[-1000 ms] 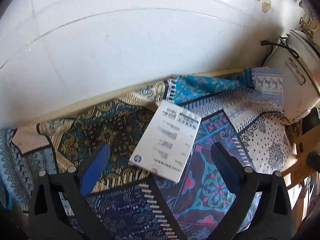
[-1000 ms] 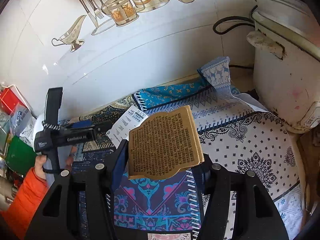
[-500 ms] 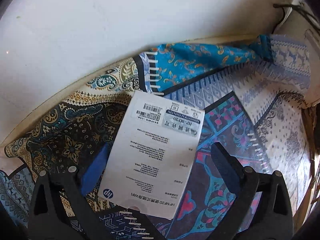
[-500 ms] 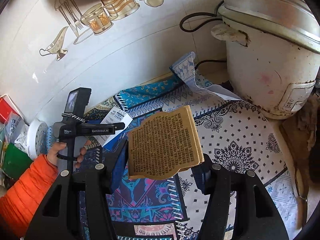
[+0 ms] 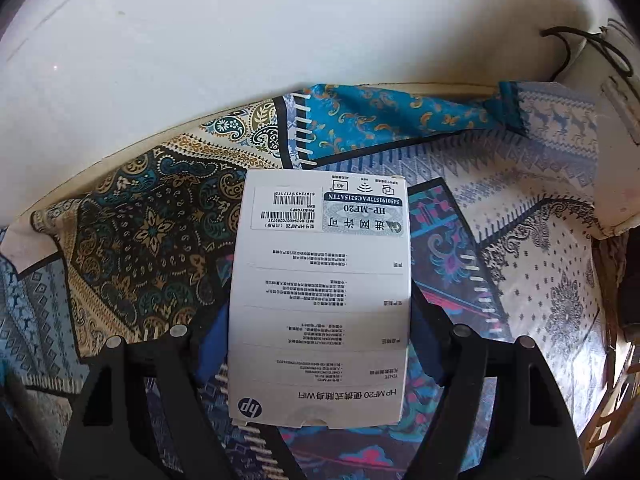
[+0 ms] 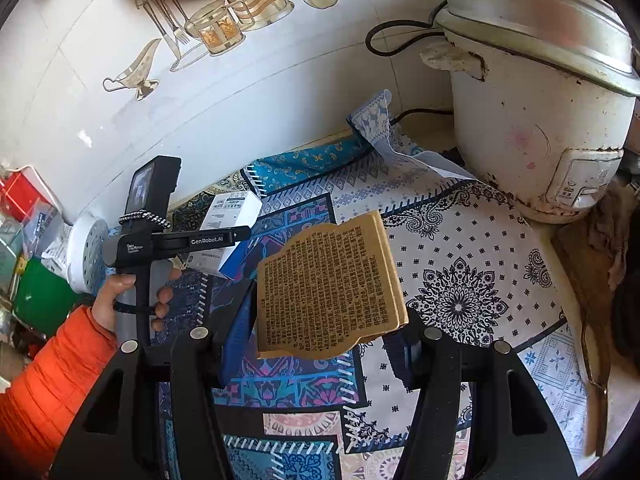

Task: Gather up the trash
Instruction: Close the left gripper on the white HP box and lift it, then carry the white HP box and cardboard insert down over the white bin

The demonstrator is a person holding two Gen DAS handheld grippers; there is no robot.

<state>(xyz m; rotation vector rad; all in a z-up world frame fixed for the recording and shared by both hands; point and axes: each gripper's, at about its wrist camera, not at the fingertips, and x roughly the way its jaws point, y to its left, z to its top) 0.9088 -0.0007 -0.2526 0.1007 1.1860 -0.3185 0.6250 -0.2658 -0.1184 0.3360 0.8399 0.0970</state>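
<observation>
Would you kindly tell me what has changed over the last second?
The left gripper moved forward and its fingers now flank the white box on the cloth; a grip is not certain. The right gripper stayed shut on the brown card, drifting slightly toward the cooker.

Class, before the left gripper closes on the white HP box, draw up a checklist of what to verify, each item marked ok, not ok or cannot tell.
1. White HP box lies between the left gripper fingers: ok.
2. Left gripper is open: ok.
3. Blue pads touch the box sides: cannot tell.
4. Box lies flat on the patterned cloth: ok.
5. Right gripper is shut on the brown printed card: ok.
6. Rice cooker stands apart from the box: ok.
</observation>
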